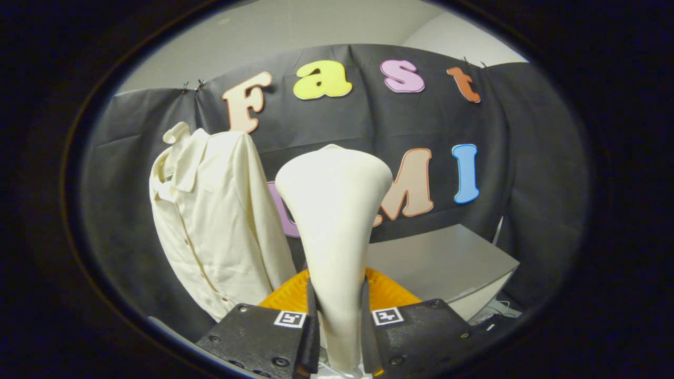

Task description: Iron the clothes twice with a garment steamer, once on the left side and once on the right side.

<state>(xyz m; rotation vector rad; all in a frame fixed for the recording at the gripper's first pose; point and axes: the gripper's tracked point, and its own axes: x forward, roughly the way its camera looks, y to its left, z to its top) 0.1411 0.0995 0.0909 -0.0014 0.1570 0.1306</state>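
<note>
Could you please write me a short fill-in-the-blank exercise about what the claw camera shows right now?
1. The claw is shut on the cream ____, held upright between its fingers.
2. The cream shirt hangs in front of the black ____.
3. The shirt has a row of ____ down its front.
4. The grey ____ stands opposite the shirt.

Missing words: steamer; cloth; buttons; table

No readable text is showing. Two square coded tags (290,318) are sitting on the gripper (338,302), whose fingers are clamping the garment steamer (334,210).
</note>
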